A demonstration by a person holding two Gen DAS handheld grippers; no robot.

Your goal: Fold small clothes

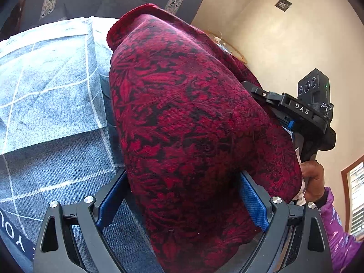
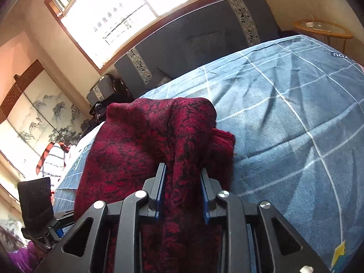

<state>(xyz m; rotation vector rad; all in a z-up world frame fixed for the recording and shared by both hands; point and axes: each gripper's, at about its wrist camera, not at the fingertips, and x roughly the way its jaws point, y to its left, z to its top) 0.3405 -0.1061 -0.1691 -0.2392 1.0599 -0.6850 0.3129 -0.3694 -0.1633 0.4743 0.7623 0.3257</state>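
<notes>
Cloth, a red-and-black patterned woven garment [image 1: 193,125], hangs stretched between my left gripper [image 1: 182,204] and right gripper [image 2: 182,195], both clamped on it.

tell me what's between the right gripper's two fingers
A bunched fold of the red and black garment fills the gap of the right gripper, shown in the right wrist view.

Blue checked bedspread [image 2: 284,113]; dark headboard [image 2: 200,41] behind it, window [image 2: 145,6] above headboard, round side table [image 2: 323,30] beside bedspread.
</notes>
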